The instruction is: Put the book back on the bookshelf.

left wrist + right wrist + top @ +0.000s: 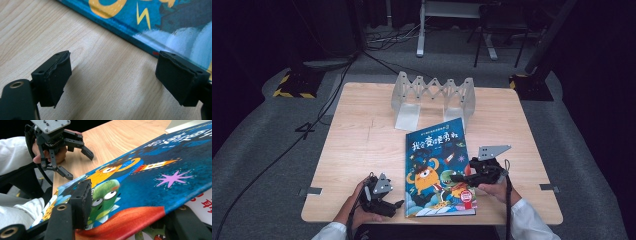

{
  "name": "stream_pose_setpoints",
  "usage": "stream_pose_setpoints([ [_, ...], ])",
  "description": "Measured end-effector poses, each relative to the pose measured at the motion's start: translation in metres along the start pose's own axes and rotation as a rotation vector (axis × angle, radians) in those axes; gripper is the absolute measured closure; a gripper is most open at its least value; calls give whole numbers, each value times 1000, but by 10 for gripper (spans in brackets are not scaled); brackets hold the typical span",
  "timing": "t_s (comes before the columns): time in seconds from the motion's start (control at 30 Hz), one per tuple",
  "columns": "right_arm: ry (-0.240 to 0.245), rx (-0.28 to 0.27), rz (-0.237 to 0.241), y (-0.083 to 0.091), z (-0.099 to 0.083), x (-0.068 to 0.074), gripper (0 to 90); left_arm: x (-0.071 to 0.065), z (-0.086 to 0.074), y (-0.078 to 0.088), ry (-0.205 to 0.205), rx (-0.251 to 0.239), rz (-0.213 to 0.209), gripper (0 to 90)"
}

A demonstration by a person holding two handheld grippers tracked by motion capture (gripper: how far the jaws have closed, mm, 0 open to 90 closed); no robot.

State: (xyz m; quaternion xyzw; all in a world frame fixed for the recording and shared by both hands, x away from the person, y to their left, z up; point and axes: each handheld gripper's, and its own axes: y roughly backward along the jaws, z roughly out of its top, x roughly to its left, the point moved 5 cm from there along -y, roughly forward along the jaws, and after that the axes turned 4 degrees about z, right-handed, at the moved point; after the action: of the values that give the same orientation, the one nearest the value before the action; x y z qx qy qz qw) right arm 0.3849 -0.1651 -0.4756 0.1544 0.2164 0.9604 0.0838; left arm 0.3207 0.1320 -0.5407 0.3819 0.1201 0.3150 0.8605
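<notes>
While the blue picture book with cartoon monsters on its glossy cover [439, 167] lies flat at the near edge of the wooden table [362, 145], our right gripper [462, 176] clasps its lifted cover edge. That cover looks stiff, slick and light; we grip near the corner. Our left gripper [112, 75] waits spread beside the spine.

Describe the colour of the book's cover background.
Dark blue, on the book, with orange and green cartoon monsters; the right gripper view shows it best.
</notes>
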Motion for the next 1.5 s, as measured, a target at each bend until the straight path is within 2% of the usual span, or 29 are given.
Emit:
stream_pose_setpoints([
  [0.2, 90, -40, -73, 14, 2, 11, 474, 0, 5, -2, 4, 14, -14, 156],
  [0.23, 101, -43, -84, 15, 2, 12, 475, -1, 8, -3, 10, 21, -35, 157],
  [0.27, 101, -43, -84, 15, 2, 12, 475, -1, 8, -3, 10, 21, -35, 160],
  [0.33, 126, -53, -102, 18, 3, 16, 476, -4, 15, -6, 5, 15, -66, 160],
  [0.43, 148, -59, -111, 19, 4, 18, 477, -6, 22, -8, -3, 13, -71, 160],
  [0.57, 188, -75, -129, 21, 5, 21, 478, -5, 36, -9, 7, -25, -81, 163],
  [0.67, 216, -86, -147, 24, 5, 23, 479, -4, 43, -13, 29, -41, -118, 163],
  [0.73, 237, -94, -157, 26, 5, 25, 479, -5, 47, -18, 19, -38, -118, 162],
  [0.8, 255, -98, -165, 27, 5, 27, 480, -6, 51, -20, 10, -59, -136, 148],
  [0.9, 260, -101, -171, 27, 5, 27, 481, -7, 55, -20, 6, -73, -132, 152],
  [1.0, 265, -105, -177, 28, 6, 28, 482, -7, 58, -23, 14, -87, -166, 148],
  [1.17, 297, -111, -189, 29, 7, 33, 483, -5, 63, -29, 29, -111, -225, 93],
  [1.27, 308, -114, -193, 29, 8, 35, 483, -3, 68, -30, 49, -151, -249, 89],
  [1.33, 306, -115, -191, 29, 8, 35, 484, -3, 69, -31, 49, -150, -252, 76],
  [1.37, 300, -114, -188, 29, 8, 34, 484, -2, 73, -33, 29, -135, -242, 53],
  [1.5, 292, -118, -180, 28, 8, 32, 485, 4, 80, -39, 79, -152, -292, 19],
])
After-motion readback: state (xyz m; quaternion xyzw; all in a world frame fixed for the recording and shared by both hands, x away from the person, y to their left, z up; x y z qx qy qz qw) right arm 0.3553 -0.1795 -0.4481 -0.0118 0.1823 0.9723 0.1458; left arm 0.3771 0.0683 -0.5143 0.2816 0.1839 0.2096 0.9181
